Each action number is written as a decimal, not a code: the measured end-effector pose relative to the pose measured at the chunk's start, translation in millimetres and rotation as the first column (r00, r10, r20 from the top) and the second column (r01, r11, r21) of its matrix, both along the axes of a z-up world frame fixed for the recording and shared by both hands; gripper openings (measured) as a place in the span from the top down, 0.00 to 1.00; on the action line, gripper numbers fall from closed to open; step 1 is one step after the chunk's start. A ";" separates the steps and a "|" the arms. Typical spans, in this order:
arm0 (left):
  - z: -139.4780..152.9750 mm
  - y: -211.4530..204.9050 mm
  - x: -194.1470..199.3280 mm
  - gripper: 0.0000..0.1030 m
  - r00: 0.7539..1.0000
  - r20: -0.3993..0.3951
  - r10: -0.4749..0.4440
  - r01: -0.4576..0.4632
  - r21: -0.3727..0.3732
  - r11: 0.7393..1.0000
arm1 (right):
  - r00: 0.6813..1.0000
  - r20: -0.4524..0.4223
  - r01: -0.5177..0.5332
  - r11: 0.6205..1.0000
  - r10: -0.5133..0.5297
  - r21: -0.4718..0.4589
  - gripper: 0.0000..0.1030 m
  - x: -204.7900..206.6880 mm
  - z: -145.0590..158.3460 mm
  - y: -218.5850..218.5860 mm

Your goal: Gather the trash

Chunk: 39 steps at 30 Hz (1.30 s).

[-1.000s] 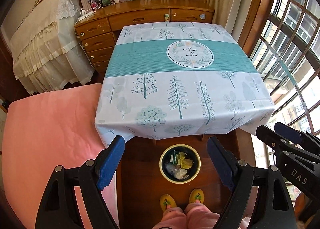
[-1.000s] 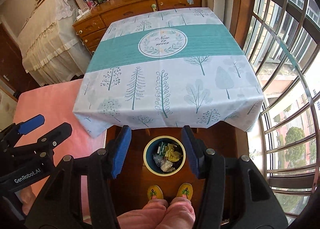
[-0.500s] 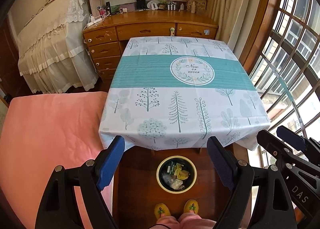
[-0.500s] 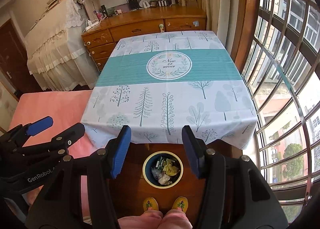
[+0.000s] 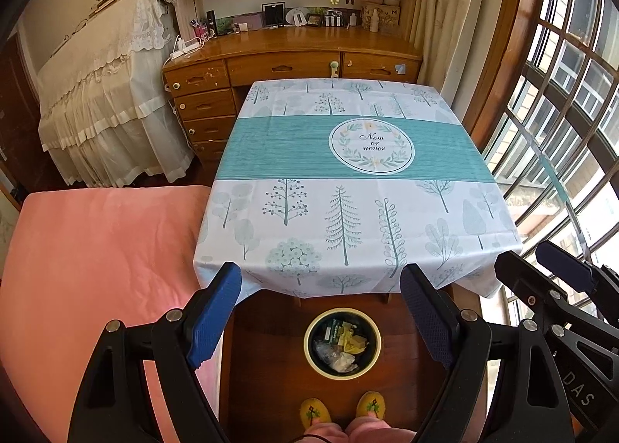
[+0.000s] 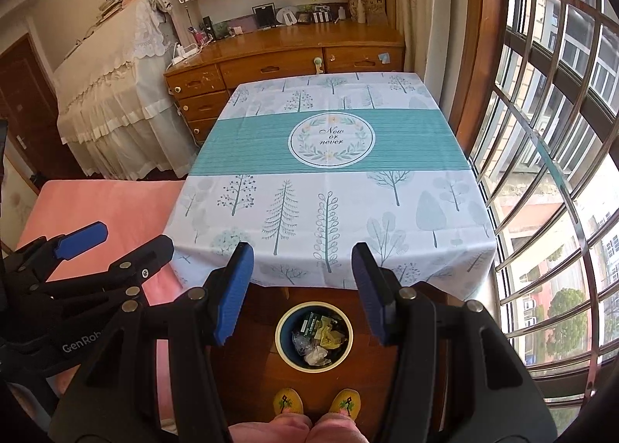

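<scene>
Below both hand-held tools, on the dark wooden floor just near of the tree-print tablecloth's [image 5: 348, 218] hanging edge, sits the round cream-rimmed bin [image 5: 342, 342] of wrappers, framed between the wide-open, empty left gripper [image 5: 321, 317] and right gripper [image 6: 303, 290], equally near each.

Above bin [image 5: 342, 342]: open, nothing over its mouth.
Far side: tablecloth edge [image 5: 340, 290] overhangs close by.
Left: pink bed [image 5: 96, 269].
Right: window bars [image 6: 541, 172].
</scene>
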<state>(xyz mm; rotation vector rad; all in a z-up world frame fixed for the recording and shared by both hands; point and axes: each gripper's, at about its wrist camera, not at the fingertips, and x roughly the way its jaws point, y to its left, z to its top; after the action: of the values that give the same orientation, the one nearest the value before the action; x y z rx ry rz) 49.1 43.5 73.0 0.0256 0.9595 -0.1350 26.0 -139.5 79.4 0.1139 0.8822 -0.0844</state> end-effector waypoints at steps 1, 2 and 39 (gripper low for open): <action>1.3 -0.9 -1.1 0.16 1.000 0.002 0.000 0.000 0.000 1.000 | 1.000 0.005 -0.002 1.000 0.002 -0.001 0.52 -1.0 1.6 0.3; 2.0 -1.7 -0.8 0.16 1.000 0.005 0.001 -0.001 0.003 1.000 | 1.000 0.009 -0.004 1.000 0.004 -0.004 0.52 -1.3 3.3 0.8; 2.2 -6.7 -1.8 0.18 1.000 0.012 0.026 -0.027 0.028 0.999 | 0.999 0.028 -0.029 1.000 0.029 -0.011 0.52 -5.2 7.2 5.5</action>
<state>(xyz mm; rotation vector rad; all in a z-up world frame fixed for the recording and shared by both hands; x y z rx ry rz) 47.3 36.8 75.3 0.0393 0.9498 -0.0969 20.8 -134.1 86.7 0.0925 0.8552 -0.0600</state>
